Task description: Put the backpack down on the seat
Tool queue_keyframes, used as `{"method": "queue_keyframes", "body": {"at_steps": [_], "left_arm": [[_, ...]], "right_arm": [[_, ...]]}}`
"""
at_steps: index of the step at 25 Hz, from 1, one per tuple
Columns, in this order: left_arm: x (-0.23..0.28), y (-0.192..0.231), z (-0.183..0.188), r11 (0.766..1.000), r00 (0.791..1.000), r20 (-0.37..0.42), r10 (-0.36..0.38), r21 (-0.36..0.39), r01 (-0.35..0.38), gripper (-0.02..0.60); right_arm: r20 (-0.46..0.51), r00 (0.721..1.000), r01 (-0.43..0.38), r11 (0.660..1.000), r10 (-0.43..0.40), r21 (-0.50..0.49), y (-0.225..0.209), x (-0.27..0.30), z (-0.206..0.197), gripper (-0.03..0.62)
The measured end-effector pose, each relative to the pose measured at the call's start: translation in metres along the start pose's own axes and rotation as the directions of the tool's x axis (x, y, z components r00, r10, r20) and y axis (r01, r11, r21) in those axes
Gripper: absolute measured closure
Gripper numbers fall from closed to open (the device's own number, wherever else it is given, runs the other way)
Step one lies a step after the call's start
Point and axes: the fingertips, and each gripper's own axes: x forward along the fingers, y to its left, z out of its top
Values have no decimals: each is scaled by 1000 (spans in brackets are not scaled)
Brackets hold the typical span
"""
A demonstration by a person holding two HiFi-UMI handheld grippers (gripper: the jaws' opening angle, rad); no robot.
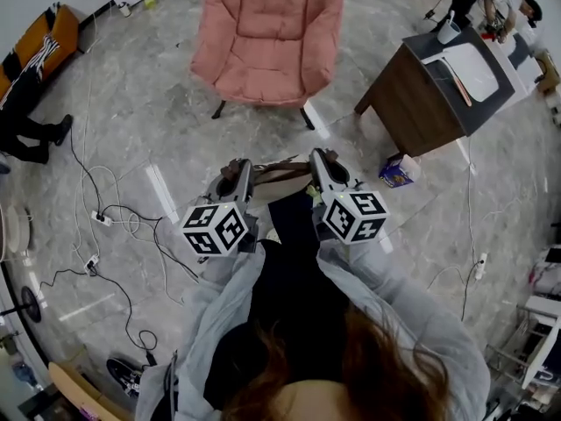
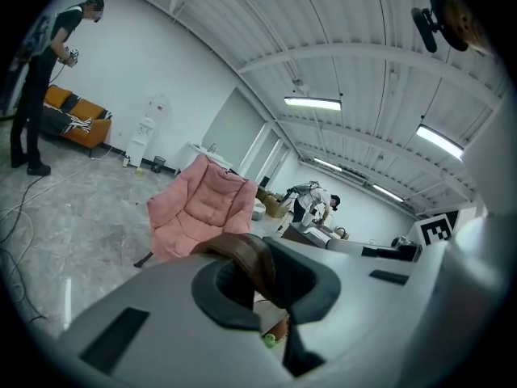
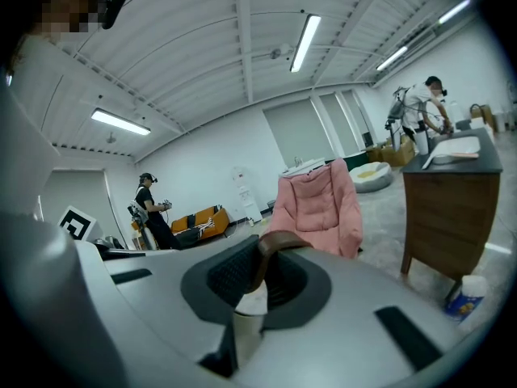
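- my left hand-held gripper (image 1: 235, 175): clenched on the backpack's brown strap (image 1: 279, 170)
- my right hand-held gripper (image 1: 321, 167): clenched on the same strap
- backpack (image 1: 294, 213): hanging between both, well apart from the pink chair (image 1: 267, 33)
- floor (image 1: 263, 139) between; cables (image 1: 114, 217) left, wooden counter (image 1: 421, 95) right

readable text: none that I can spot
left cube (image 1: 215, 228), right cube (image 1: 353, 216): only black-and-white squares, no letters
blue box (image 1: 396, 172) on floor: print too tiny to read

Left claw (image 1: 237, 175) and right claw (image 1: 321, 167) held side by side before the body; grey-sleeved arms (image 1: 221, 303) bent; both jaws clamped on a brown strap (image 1: 279, 170).
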Motion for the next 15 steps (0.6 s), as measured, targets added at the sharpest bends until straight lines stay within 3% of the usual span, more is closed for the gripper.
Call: {"method": "queue_keyframes", "body": {"at_steps": [15], "left_arm": [[111,49,40,995,997,-10,75,-70,-76,557]], "right_arm": [[-69,997,-33,999,34,16,-54,114,38,574]]}}
